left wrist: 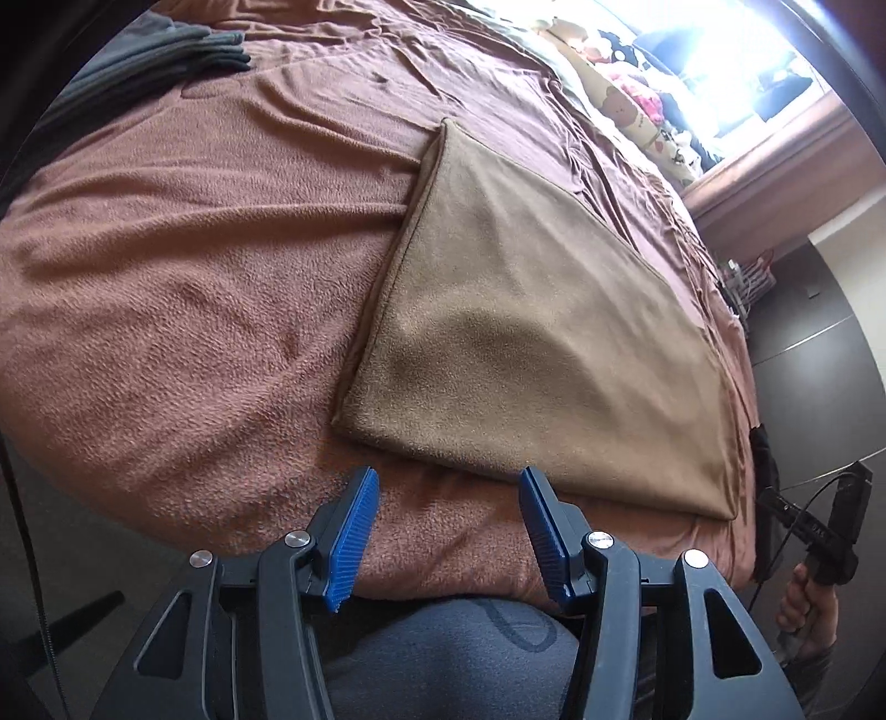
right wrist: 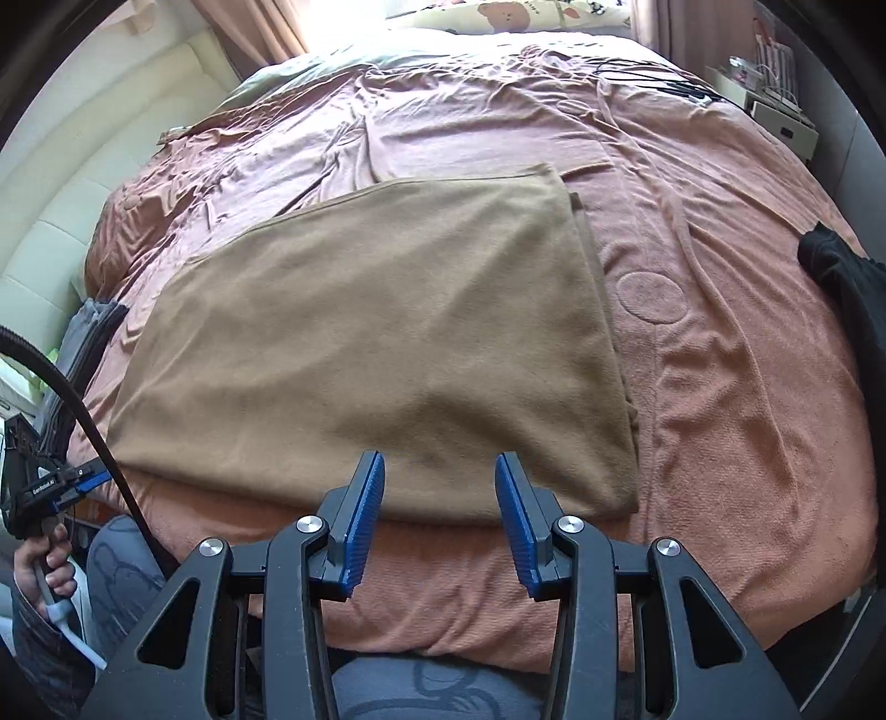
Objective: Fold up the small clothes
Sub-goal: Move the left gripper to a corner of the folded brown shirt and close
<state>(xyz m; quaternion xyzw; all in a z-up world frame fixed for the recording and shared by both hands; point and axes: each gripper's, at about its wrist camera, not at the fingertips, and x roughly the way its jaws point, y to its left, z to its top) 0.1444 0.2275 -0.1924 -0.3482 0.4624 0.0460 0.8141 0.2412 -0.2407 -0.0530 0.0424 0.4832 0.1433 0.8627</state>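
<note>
One rumpled bed (right wrist: 720,387) (perhaps window-lit)

You see rust bedspread (right wrist: 720,387), grey folded stack (left wrist: 166,55) far corner, bear-print pillow (right wrist: 526,11), black cable (right wrist: 83,399).

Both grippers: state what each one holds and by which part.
Nothing is held. The left gripper and right gripper are open and empty near the front edge of the folded tan cloth.
</note>
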